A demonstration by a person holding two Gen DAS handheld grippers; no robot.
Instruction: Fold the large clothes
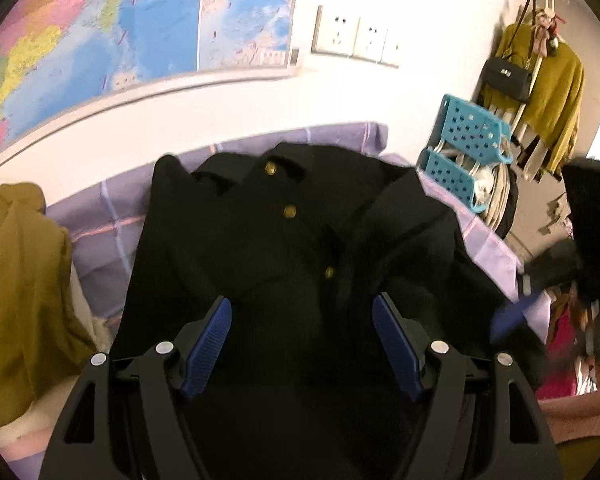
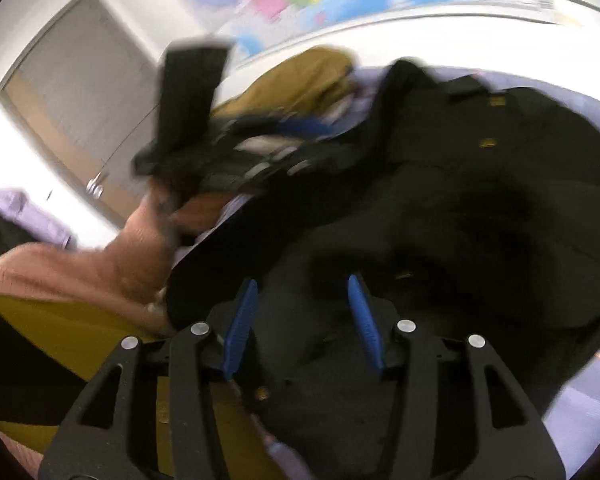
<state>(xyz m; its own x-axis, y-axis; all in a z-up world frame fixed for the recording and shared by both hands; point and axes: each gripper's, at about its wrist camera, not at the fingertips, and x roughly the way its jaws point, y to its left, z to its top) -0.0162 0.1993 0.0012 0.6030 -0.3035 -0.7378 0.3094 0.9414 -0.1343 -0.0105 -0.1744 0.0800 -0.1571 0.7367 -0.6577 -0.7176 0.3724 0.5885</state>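
A large black jacket (image 1: 260, 240) with gold buttons lies face up on a purple checked bedsheet (image 1: 100, 216), collar toward the wall. My left gripper (image 1: 302, 312) is open and empty just above the jacket's lower front. The right wrist view is blurred; my right gripper (image 2: 302, 292) is open over the jacket's (image 2: 460, 200) lower edge, with nothing between its pads. My left gripper (image 2: 260, 148) shows in the right wrist view over the jacket's far side. My right gripper's blue pad (image 1: 512, 314) shows at the jacket's right edge.
A mustard garment (image 1: 20, 280) lies on the bed at the left. A blue perforated basket (image 1: 464, 152) stands at the bed's right edge. A coat rack with a yellow garment and black bag (image 1: 536, 80) stands by the wall. A map (image 1: 120, 28) hangs above.
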